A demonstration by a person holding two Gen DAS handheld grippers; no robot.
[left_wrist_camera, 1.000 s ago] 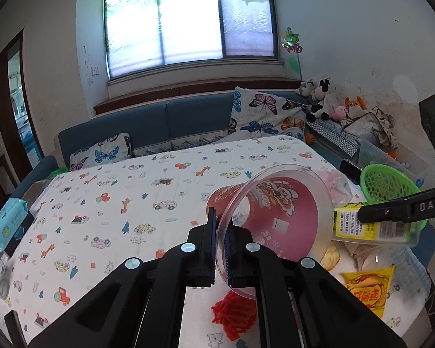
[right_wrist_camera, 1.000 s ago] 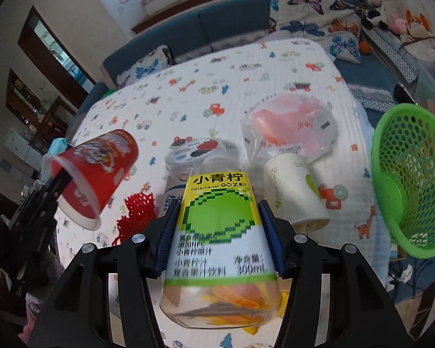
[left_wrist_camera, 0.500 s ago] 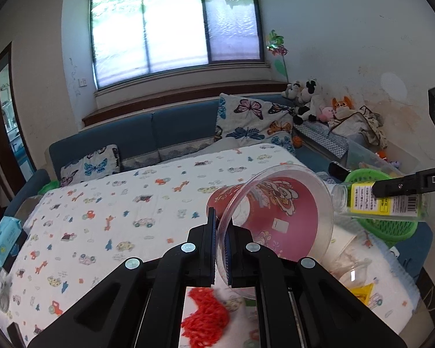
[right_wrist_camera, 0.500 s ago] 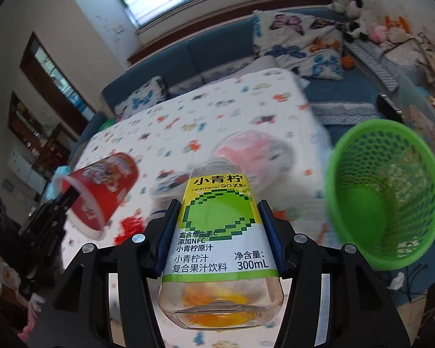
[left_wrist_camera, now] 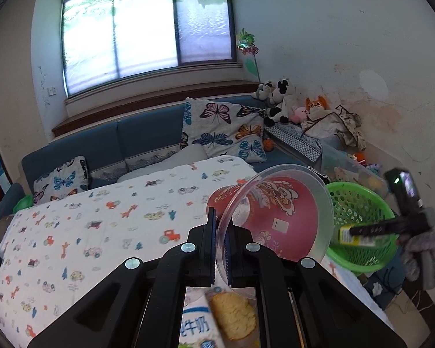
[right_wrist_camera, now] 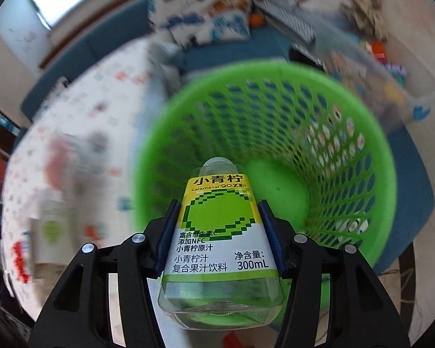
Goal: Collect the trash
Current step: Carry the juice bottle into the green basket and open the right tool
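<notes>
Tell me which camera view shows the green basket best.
The right wrist view: the green basket fills the frame, open side toward the camera, behind the juice bottle held in the right tongs. The left wrist view shows it smaller, partly behind the red cup.

- Blue fabric sofa beneath a wide three-pane window
- Butterfly-print cushions
- Stuffed toy animals in the corner
- Cartoon-print white tablecloth

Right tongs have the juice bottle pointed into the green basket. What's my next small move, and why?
Probably open the right tongs and drop the juice bottle: its cap already points into the green basket, whose mouth fills the view beneath it.
</notes>
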